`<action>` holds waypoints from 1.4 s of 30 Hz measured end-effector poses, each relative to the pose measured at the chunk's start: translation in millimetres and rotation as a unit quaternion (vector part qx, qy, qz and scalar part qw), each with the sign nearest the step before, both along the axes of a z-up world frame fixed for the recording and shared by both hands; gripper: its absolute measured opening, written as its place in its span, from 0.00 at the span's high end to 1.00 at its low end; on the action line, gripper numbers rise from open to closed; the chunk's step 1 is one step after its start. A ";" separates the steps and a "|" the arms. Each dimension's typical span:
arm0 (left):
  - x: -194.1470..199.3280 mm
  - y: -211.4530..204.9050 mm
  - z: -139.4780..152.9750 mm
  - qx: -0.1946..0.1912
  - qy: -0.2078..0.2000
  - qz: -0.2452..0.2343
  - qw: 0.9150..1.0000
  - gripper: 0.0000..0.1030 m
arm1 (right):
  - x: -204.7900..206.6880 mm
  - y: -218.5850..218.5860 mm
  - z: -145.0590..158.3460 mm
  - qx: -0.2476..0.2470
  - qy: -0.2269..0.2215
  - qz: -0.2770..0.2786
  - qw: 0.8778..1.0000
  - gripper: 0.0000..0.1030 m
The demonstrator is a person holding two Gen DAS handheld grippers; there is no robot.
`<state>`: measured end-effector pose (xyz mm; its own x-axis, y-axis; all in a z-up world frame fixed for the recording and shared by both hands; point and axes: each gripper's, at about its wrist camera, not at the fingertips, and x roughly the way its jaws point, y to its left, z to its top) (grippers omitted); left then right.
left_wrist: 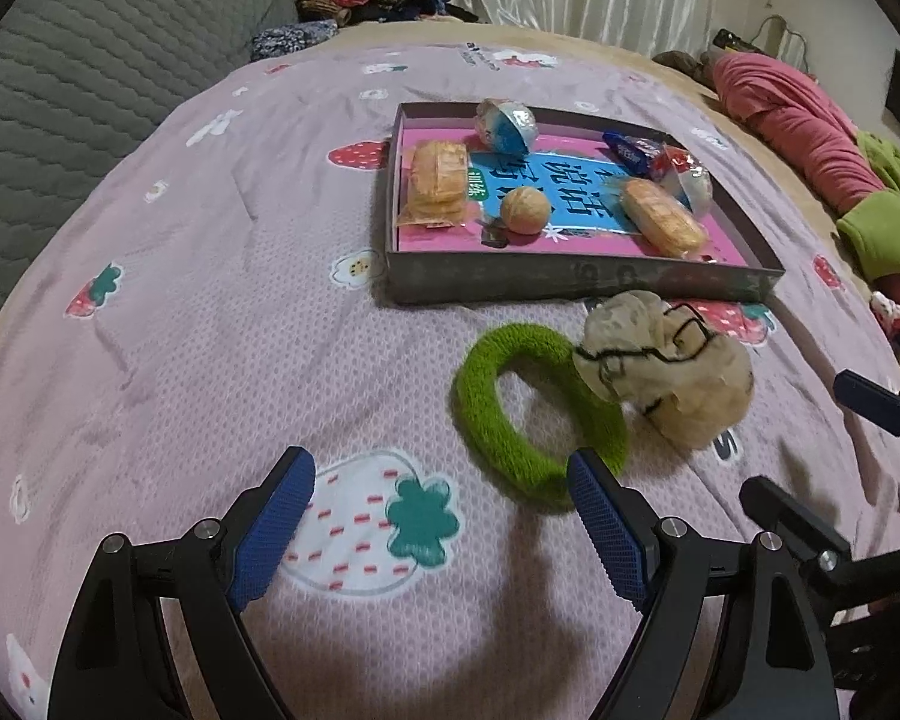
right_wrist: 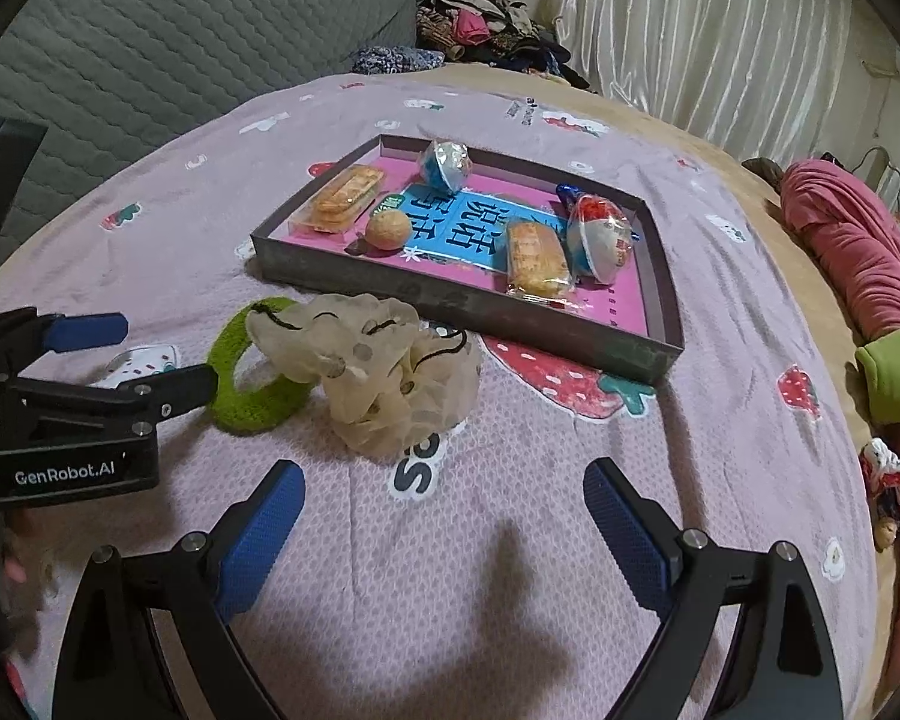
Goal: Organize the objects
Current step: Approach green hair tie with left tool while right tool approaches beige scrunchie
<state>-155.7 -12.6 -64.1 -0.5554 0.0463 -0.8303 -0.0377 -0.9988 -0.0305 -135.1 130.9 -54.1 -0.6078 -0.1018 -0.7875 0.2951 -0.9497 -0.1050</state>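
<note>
The shallow grey cardboard tray (right_wrist: 354, 285) held wrapped biscuits (right_wrist: 343, 198), a round walnut (right_wrist: 388, 229) and foil-wrapped sweets (right_wrist: 600, 237); both the left gripper (left_wrist: 441, 516) and the right gripper (right_wrist: 444, 516) had fingers apart, empty.

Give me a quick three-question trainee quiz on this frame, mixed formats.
1. True or false: the green ring lies inside the grey tray.
2. Multiple choice: what touches the green ring? A) the walnut B) the beige mesh scrunchie C) a wrapped biscuit
3. Fill in: both the left gripper and the right gripper have their fingers ____ with nothing between them.

Key: 1 false, it lies on the bedspread in front of the tray. 2 B. 3 open.
</note>
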 end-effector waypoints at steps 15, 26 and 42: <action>-40.4 -0.1 -17.7 -0.017 -0.019 0.009 1.000 0.16 | -29.2 -13.6 -12.1 0.023 0.005 0.013 1.000 0.08; -59.6 3.2 -30.9 -0.023 -0.028 0.009 0.999 0.16 | -51.2 -20.7 -24.7 0.017 0.004 0.022 1.000 0.09; -74.6 10.3 -36.5 -0.007 -0.031 -0.009 0.999 0.30 | -70.8 -23.0 -37.5 -0.013 -0.016 0.030 0.999 0.53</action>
<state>-230.3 -2.2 -100.5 -0.5013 0.0441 -0.8641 -0.0549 -0.9983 -0.0191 -205.9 107.9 -91.6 -0.5742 -0.1582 -0.8033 0.3548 -0.9323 -0.0700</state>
